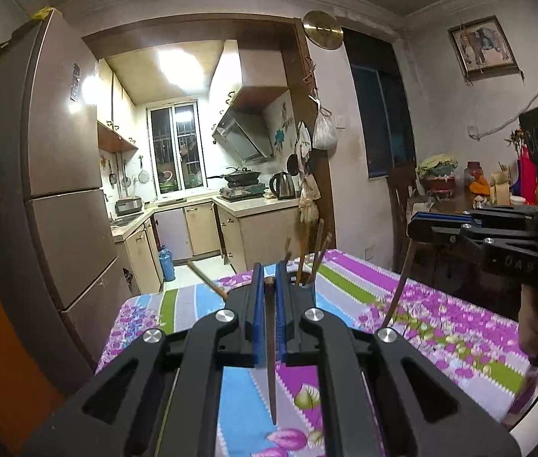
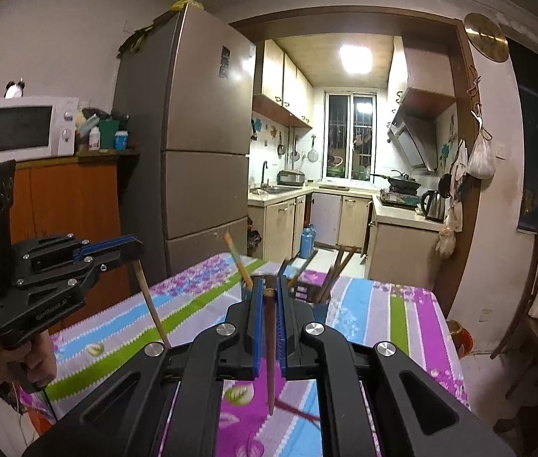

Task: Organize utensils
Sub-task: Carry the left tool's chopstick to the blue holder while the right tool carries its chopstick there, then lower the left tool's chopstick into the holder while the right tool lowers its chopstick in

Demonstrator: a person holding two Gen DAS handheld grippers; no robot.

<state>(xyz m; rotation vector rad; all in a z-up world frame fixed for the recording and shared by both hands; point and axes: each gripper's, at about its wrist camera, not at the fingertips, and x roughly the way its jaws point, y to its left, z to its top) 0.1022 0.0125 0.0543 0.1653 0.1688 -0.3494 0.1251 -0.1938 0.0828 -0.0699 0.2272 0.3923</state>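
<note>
Jaws of the left gripper [image 1: 268,282] are clamping one chopstick [image 1: 271,361]; the right gripper [image 2: 268,293] is clamping another chopstick [image 2: 269,350]. Both are hovering over the table [image 1: 440,327], near the utensil holder [image 2: 320,306].

Striped floral tablecloth [image 1: 440,304]; brown, perhaps wooden, chopstick [image 2: 269,342]
</note>
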